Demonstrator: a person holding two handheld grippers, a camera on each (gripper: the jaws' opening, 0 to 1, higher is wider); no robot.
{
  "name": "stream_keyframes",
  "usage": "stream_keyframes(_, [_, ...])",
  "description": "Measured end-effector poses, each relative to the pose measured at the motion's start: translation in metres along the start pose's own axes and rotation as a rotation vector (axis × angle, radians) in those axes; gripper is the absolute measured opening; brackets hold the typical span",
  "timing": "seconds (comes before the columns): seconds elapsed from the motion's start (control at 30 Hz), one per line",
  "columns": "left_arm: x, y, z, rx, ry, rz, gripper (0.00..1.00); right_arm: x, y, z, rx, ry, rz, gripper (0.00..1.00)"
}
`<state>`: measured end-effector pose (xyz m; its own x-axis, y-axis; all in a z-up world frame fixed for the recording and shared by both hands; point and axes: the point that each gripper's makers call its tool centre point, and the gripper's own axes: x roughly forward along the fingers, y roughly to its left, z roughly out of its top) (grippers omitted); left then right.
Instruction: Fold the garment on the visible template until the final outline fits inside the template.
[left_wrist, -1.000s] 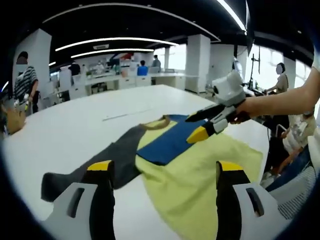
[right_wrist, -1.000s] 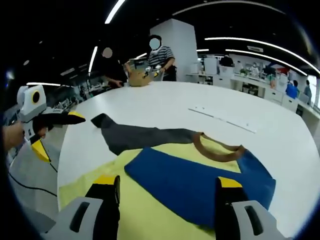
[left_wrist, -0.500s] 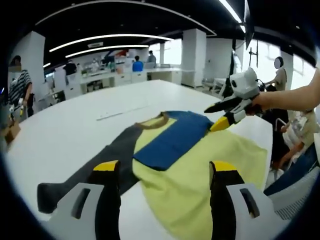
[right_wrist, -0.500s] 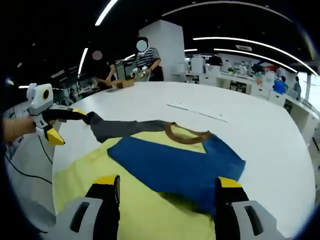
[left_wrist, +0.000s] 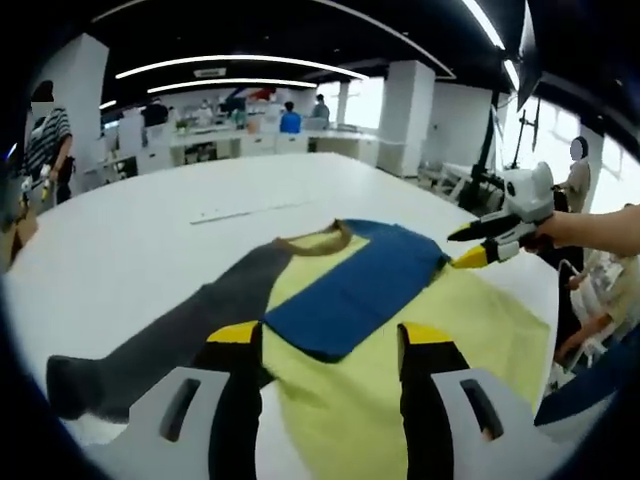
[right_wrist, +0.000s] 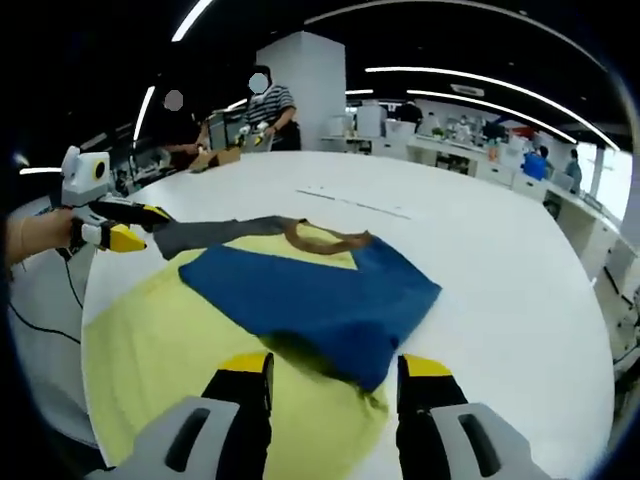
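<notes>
A shirt lies flat on the white table (left_wrist: 150, 230): yellow body (left_wrist: 420, 330), brown collar (left_wrist: 315, 242), one grey sleeve (left_wrist: 190, 320) stretched out, and a blue sleeve (left_wrist: 360, 285) folded across the chest. My left gripper (left_wrist: 330, 338) hovers open over the body's near edge, holding nothing. My right gripper (left_wrist: 468, 248) hangs off the shirt's far side, in a hand. In the right gripper view my right gripper (right_wrist: 335, 368) stands open just above the near corner of the blue sleeve (right_wrist: 300, 295). There the left gripper (right_wrist: 135, 228) sits by the grey sleeve (right_wrist: 215, 232).
Thin marks (left_wrist: 240, 212) run across the table beyond the collar. A person (right_wrist: 262, 115) works at the table's far end beside a brown object (right_wrist: 215, 157). Another person (left_wrist: 578, 170) stands beyond the table's edge. Desks fill the office background.
Both cameras have moved nearer the shirt. The jaws of both grippers stand closer together than before. In the left gripper view the right gripper has drawn off to the right.
</notes>
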<state>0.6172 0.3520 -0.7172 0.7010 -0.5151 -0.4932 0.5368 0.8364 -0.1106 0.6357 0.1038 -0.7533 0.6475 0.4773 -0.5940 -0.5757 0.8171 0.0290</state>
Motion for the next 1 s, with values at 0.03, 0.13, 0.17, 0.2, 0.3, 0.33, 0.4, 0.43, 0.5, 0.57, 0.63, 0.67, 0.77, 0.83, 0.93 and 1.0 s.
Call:
stream_keyframes(0.03, [0.003, 0.001, -0.002, -0.002, 0.007, 0.003, 0.47, 0.0, -0.001, -0.002, -0.001, 0.003, -0.002, 0.43])
stream_keyframes(0.13, [0.014, 0.006, -0.009, -0.011, 0.038, 0.014, 0.43, 0.001, -0.003, -0.006, -0.009, 0.009, -0.007, 0.4])
stream_keyframes(0.17, [0.017, 0.007, -0.01, -0.011, 0.044, 0.016, 0.41, 0.001, -0.004, -0.008, -0.015, 0.012, -0.011, 0.39])
stream_keyframes(0.2, [0.018, 0.008, -0.011, -0.011, 0.048, 0.018, 0.4, 0.001, -0.005, -0.009, -0.018, 0.014, -0.013, 0.38])
stream_keyframes(0.3, [0.027, 0.013, -0.017, -0.013, 0.075, 0.034, 0.36, 0.002, -0.009, -0.013, -0.017, 0.018, -0.018, 0.34])
stream_keyframes(0.33, [0.03, 0.013, -0.02, -0.016, 0.085, 0.036, 0.35, 0.003, -0.009, -0.014, -0.012, 0.02, -0.018, 0.33])
stream_keyframes(0.4, [0.035, 0.014, -0.022, -0.017, 0.092, 0.038, 0.33, 0.004, -0.01, -0.016, -0.006, 0.023, -0.019, 0.32])
stream_keyframes(0.43, [0.038, 0.015, -0.023, -0.014, 0.098, 0.04, 0.33, 0.004, -0.011, -0.017, -0.005, 0.023, -0.021, 0.31])
stream_keyframes(0.5, [0.043, 0.017, -0.027, -0.016, 0.115, 0.049, 0.31, 0.005, -0.011, -0.017, -0.005, 0.02, -0.019, 0.3])
stream_keyframes(0.57, [0.047, 0.019, -0.031, -0.022, 0.132, 0.056, 0.29, 0.006, -0.011, -0.017, -0.016, 0.017, -0.018, 0.29])
stream_keyframes(0.63, [0.05, 0.019, -0.036, -0.027, 0.149, 0.059, 0.27, 0.007, -0.011, -0.017, -0.027, 0.016, -0.018, 0.28])
stream_keyframes(0.67, [0.051, 0.02, -0.038, -0.026, 0.158, 0.061, 0.26, 0.007, -0.011, -0.017, -0.031, 0.016, -0.018, 0.27])
stream_keyframes(0.77, [0.053, 0.022, -0.044, -0.032, 0.185, 0.079, 0.27, 0.01, -0.013, -0.019, -0.044, 0.027, -0.024, 0.25])
stream_keyframes(0.83, [0.053, 0.023, -0.044, -0.039, 0.182, 0.087, 0.26, 0.01, -0.014, -0.021, -0.043, 0.03, -0.029, 0.22])
stream_keyframes(0.93, [0.055, 0.024, -0.043, -0.044, 0.185, 0.094, 0.24, 0.012, -0.014, -0.022, -0.042, 0.03, -0.033, 0.2])
stream_keyframes(1.0, [0.055, 0.026, -0.043, -0.051, 0.186, 0.097, 0.23, 0.012, -0.016, -0.024, -0.049, 0.037, -0.041, 0.18])
